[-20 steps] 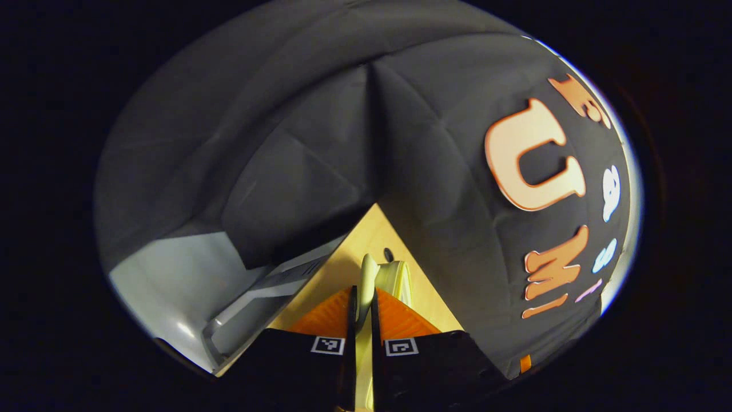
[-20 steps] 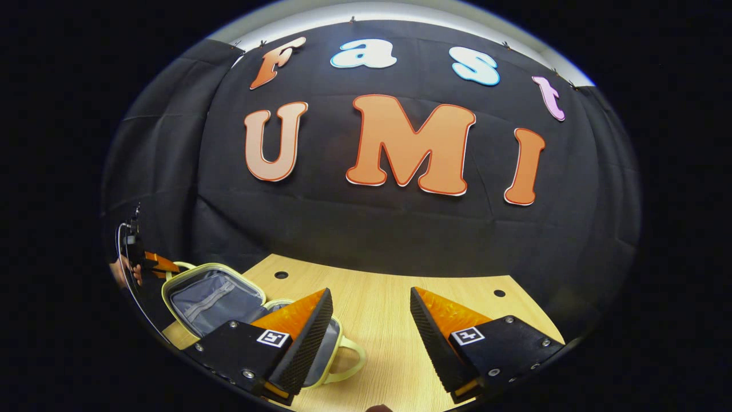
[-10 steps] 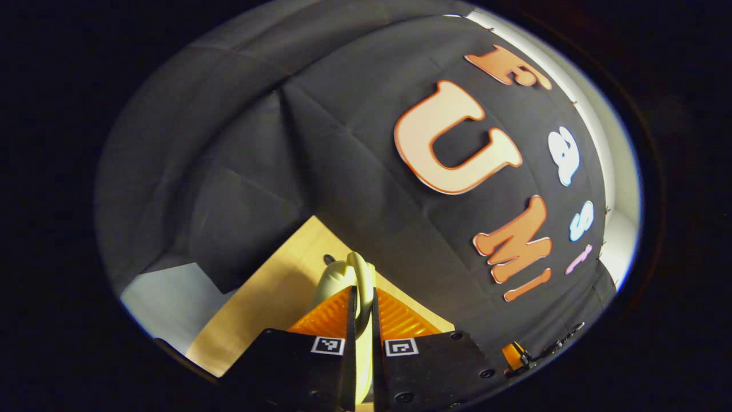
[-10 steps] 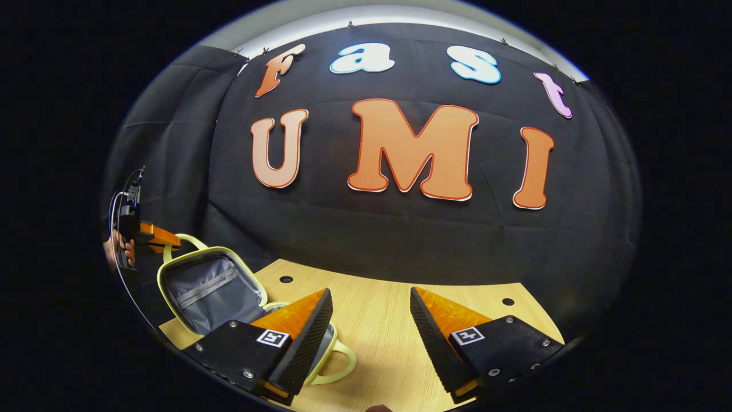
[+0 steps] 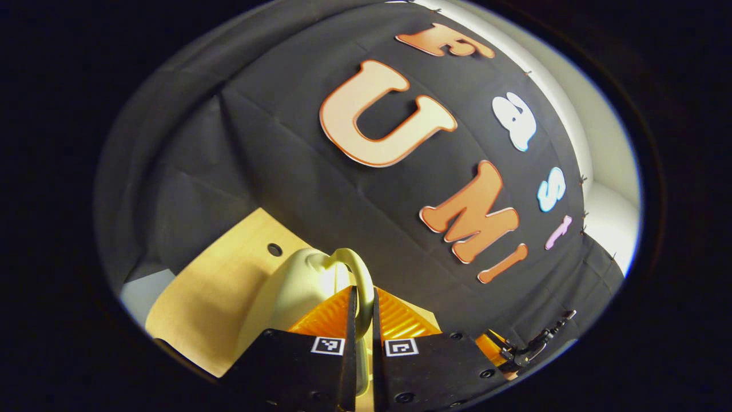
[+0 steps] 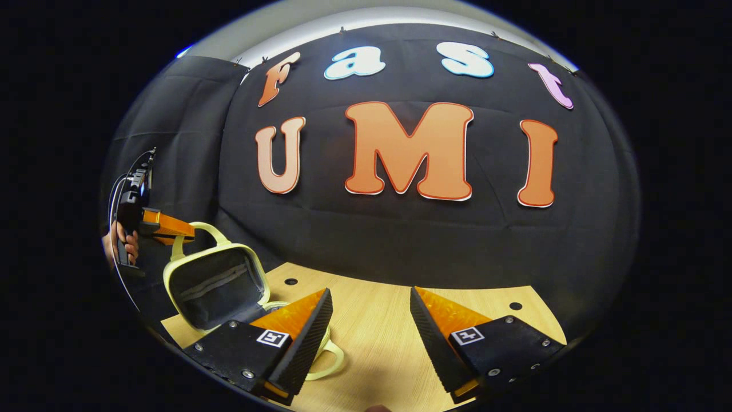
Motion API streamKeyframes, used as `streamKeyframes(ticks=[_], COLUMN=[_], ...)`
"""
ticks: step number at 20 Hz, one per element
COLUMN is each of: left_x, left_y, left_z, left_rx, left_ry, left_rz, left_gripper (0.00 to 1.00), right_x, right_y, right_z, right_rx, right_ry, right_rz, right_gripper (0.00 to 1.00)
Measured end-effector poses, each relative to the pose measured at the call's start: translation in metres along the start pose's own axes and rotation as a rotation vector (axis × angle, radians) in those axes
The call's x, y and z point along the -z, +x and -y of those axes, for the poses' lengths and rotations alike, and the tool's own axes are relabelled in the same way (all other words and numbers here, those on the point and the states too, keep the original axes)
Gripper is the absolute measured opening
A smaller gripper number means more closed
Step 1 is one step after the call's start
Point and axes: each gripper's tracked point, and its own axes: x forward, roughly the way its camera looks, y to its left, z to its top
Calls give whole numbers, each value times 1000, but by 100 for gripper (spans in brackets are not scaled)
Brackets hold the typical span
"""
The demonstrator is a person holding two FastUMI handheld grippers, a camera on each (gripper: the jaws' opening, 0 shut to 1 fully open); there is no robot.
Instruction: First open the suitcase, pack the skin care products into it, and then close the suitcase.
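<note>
**Non-task background**

Light wood desk point(image 6: 377, 320) with small round dark holes in its top: one at far left point(image 6: 291, 281), one at far right point(image 6: 515, 306). Black cloth wall point(image 6: 400, 234) behind the desk, creased. Pale wall strip point(image 6: 320, 26) above the cloth.

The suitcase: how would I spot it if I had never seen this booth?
Look at the wooden table under the black cloth wall, then at its left end in the right gripper view. There the suitcase is a small pale yellow case with a grey lining, its lid lifted by the left gripper, jaws shut on the lid's looped handle.
</note>
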Motion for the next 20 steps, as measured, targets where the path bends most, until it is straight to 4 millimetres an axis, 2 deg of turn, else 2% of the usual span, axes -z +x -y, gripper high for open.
streamKeyframes(ticks=[4, 8, 15, 18, 20], left_x=[40, 84, 158, 190, 204], left_y=[18, 38, 66, 79, 83], left_z=[46, 77, 106, 113, 114], left_rx=[52, 87, 115, 107, 99], left_ry=[31, 38, 54, 85, 100], left_rz=[-54, -119, -253, -319, -357], left_gripper=[12, 12, 12, 12, 12], right_x=[4, 7, 18, 23, 26], right_y=[-2, -5, -10, -10, -10], right_z=[15, 27, 38, 44, 47], right_rx=[-18, -24, -40, -42, -40], right_ry=[15, 17, 20, 32, 42], right_rz=[-2, 0, -17, -27, -34], right_gripper=[88, 88, 88, 88, 88])
